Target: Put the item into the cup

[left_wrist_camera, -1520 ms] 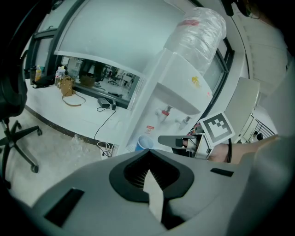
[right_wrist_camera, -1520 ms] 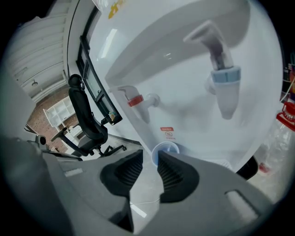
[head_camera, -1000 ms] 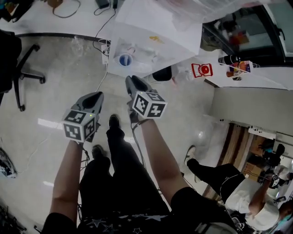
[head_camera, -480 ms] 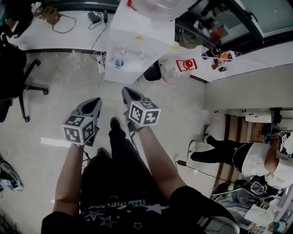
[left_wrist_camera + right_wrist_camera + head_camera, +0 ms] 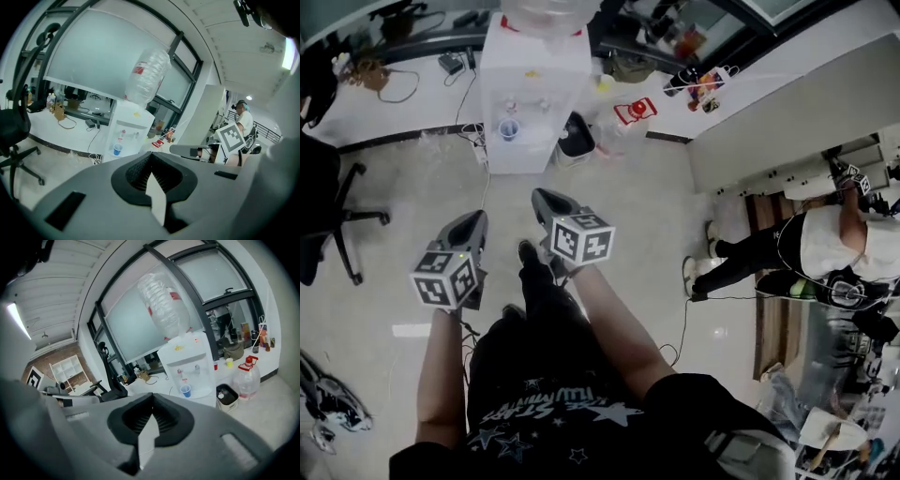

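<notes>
nothing is done yet. the left tongs (image 5: 151, 157) and right tongs (image 5: 151, 399) are both fully closed and empty. the blue cup (image 5: 509, 129) waits in the water dispenser (image 5: 534, 75) well ahead. no item shows anywhere.

White water dispenser (image 5: 534, 94), far centre, topped by an inverted clear bottle (image 5: 546, 11). Black bin (image 5: 575, 139) just beside its right side, with a red-capped clear jug (image 5: 246, 378) further right. Black office chair (image 5: 323, 220) at left. Person in white top (image 5: 825, 248) at right, well apart.
</notes>
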Demonstrator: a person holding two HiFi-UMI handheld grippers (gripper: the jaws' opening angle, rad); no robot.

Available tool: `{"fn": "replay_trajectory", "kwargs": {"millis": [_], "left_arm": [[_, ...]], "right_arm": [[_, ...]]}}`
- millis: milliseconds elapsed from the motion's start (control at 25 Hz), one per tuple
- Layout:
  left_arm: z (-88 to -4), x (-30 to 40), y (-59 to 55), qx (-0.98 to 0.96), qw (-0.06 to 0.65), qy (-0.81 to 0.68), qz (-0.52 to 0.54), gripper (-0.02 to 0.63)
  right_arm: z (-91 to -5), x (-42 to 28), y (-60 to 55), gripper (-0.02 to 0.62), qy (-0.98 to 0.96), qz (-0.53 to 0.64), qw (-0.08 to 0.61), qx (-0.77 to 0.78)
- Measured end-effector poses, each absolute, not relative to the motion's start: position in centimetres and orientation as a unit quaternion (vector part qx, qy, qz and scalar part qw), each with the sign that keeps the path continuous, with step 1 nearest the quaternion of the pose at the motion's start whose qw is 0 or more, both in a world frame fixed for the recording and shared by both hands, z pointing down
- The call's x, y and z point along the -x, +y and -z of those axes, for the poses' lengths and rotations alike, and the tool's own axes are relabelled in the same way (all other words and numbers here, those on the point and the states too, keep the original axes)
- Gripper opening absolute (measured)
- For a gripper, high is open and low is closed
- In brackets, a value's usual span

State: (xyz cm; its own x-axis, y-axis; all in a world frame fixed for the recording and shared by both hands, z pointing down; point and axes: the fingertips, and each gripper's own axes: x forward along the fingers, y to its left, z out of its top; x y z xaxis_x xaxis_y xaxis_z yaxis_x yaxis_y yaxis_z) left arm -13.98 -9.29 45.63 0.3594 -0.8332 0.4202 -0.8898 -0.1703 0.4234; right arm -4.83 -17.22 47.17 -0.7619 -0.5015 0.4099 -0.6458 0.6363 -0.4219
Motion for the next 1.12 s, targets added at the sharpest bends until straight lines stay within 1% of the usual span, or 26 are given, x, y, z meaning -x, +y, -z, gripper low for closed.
{"fn": "replay_trajectory", "kwargs": {"millis": [440, 560, 760, 1000, 1120], "left_arm": [[-44.7, 9.1, -5.3, -0.796, 0.303, -0.52, -0.061, 0.006], [-44.3, 8.4, -5.0, -0.805, 0.292, -0.512, -0.067, 0.006], [-44.0, 7.4, -4.1, -0.804, 0.296, -0.512, -0.064, 0.006], [-43.0, 6.6, -2.9, -0.802, 0.287, -0.52, -0.067, 0.006], [-42.2, 5.1, -1.7, -0.8, 0.284, -0.524, -0.064, 0.006]], "right_arm": [[-44.7, -1.1, -11.0, 0.002, -0.884, -0.278, 0.121, -0.355], [-44.3, -1.9, -10.3, 0.002, -0.882, -0.276, 0.117, -0.363], [-44.0, -2.5, -9.3, 0.002, -0.884, -0.279, 0.119, -0.355], [-42.4, -3.0, -8.4, 0.002, -0.893, -0.278, 0.1, -0.34], [-41.8, -4.2, -6.7, 0.002, -0.896, -0.28, 0.097, -0.331]]}}
